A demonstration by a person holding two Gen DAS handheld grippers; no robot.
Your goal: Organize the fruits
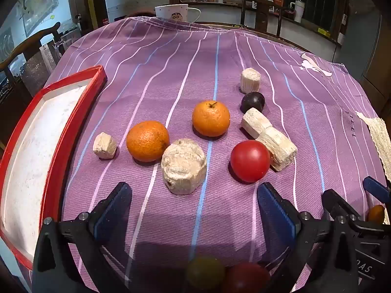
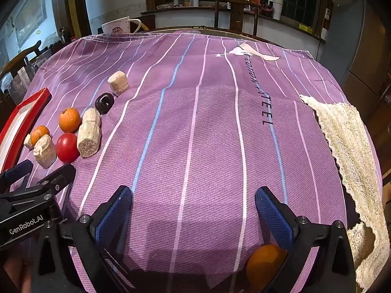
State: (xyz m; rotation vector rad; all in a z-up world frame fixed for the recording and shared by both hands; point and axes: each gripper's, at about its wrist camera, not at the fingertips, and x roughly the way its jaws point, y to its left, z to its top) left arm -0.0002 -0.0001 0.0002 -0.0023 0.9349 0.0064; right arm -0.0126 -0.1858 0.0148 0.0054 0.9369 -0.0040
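In the left wrist view two oranges (image 1: 147,141) (image 1: 211,118), a red tomato (image 1: 250,161), a dark plum (image 1: 253,101) and several pale sugarcane chunks (image 1: 183,166) lie on the purple striped cloth. My left gripper (image 1: 194,207) is open and empty, just short of the big chunk. A red-rimmed white tray (image 1: 52,146) sits at the left. My right gripper (image 2: 193,210) is open and empty over bare cloth; the fruit cluster shows at its left, with the tomato (image 2: 66,147) nearest. An orange (image 2: 265,263) lies under its right finger.
A cream knitted cloth (image 2: 347,136) drapes over the table's right edge. A white cartoon mug (image 1: 172,12) stands behind the cloth's far edge. Wooden chairs and a cluttered counter stand beyond. A greenish fruit (image 1: 205,272) and a red one (image 1: 246,277) lie beneath the left gripper.
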